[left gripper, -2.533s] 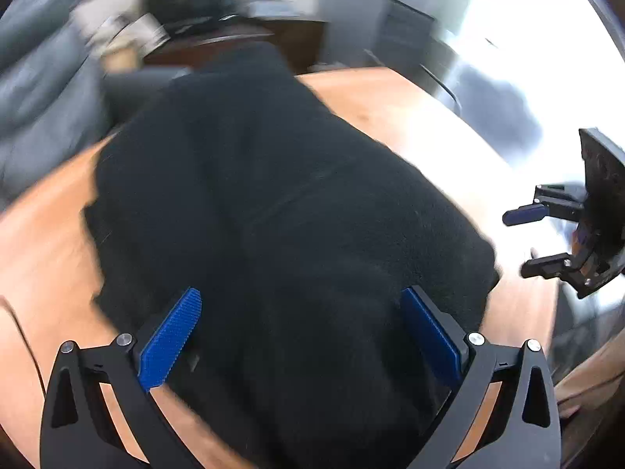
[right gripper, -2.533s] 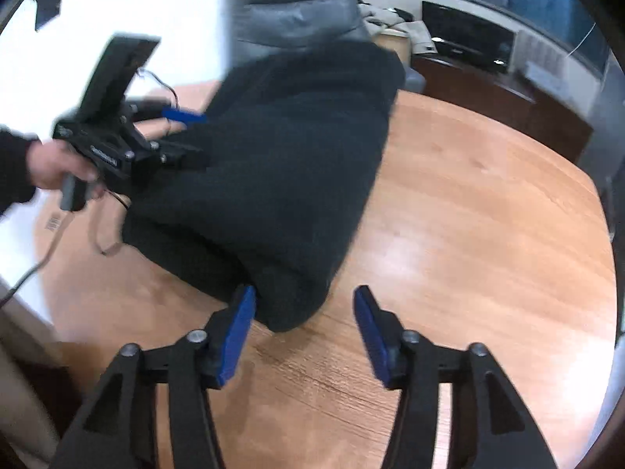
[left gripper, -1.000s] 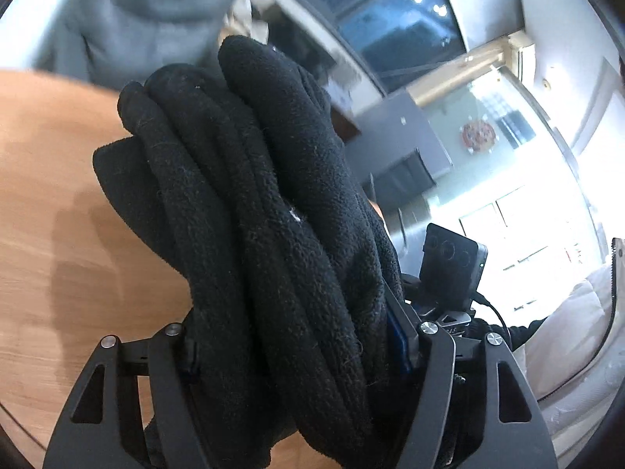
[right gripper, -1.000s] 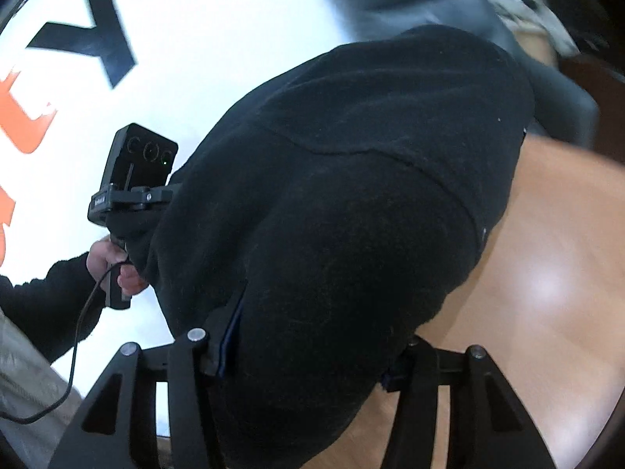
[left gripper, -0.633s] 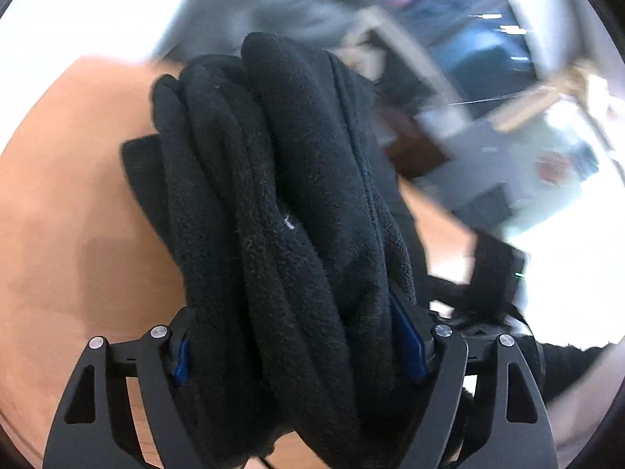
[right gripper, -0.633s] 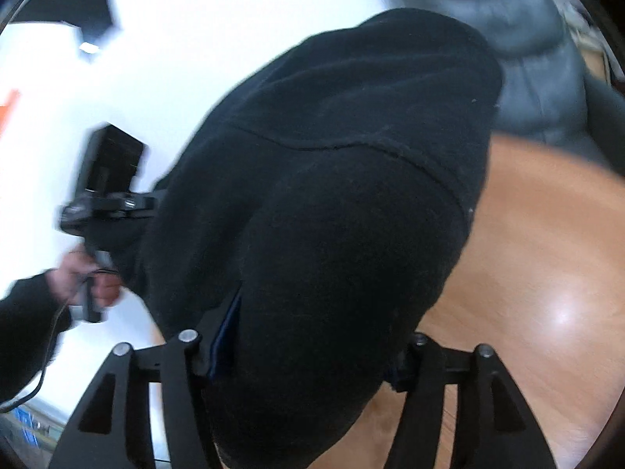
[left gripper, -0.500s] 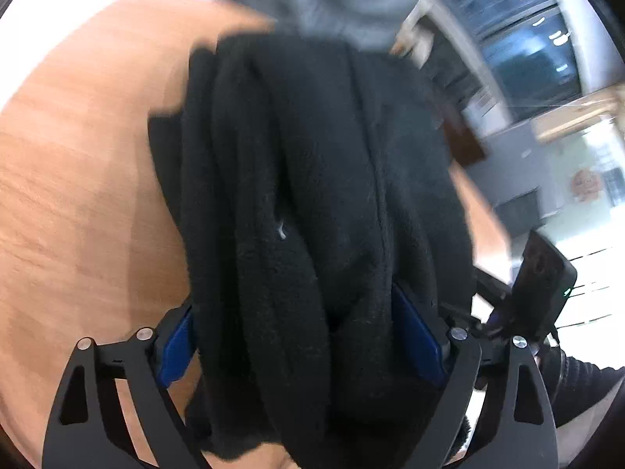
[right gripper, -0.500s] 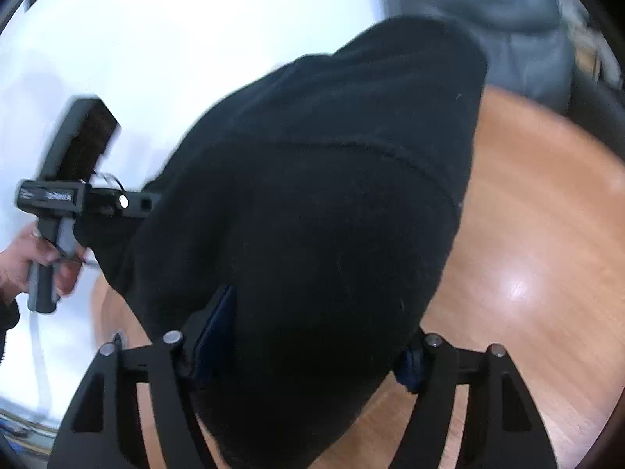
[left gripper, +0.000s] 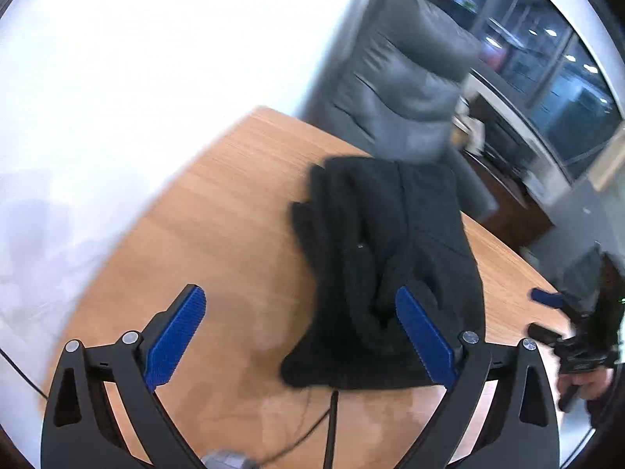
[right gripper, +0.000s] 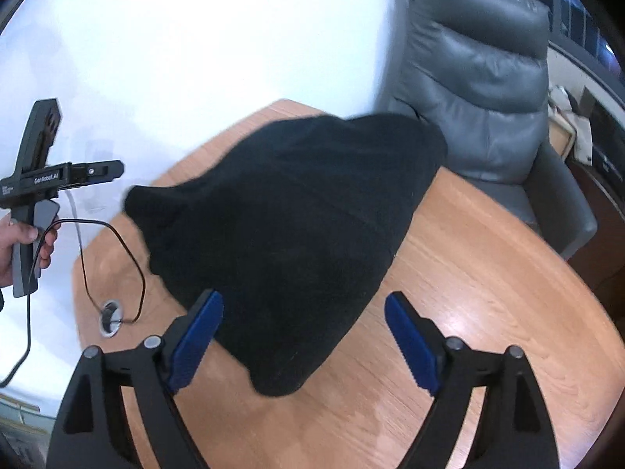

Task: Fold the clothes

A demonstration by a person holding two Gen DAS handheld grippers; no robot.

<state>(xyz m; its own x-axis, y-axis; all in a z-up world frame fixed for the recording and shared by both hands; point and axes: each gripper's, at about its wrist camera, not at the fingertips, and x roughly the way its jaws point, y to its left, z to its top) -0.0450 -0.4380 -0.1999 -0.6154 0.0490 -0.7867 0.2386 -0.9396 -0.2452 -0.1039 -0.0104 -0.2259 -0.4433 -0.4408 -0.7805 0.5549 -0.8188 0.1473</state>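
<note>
A folded black fleece garment (left gripper: 386, 258) lies as a thick bundle on the round wooden table (left gripper: 218, 234). My left gripper (left gripper: 300, 336) is open just short of its near end, its blue pads apart with nothing between them. In the right wrist view the same garment (right gripper: 297, 226) spreads across the table. My right gripper (right gripper: 304, 336) is open above the bundle's near tip and holds nothing. The left gripper (right gripper: 113, 168) shows at the far left, held by a hand (right gripper: 19, 242). The right gripper (left gripper: 547, 312) appears at the right edge of the left wrist view.
A grey leather armchair (right gripper: 484, 90) stands behind the table's far edge. A thin black cable (right gripper: 117, 242) runs to a metal grommet (right gripper: 111, 318) near the table's left edge. A dark cabinet (left gripper: 508, 164) and windows are at the back right. A white wall fills the left.
Both grippers were shut on the lifted black bundle; now it lies on the table and both have let go, opened and drawn back.
</note>
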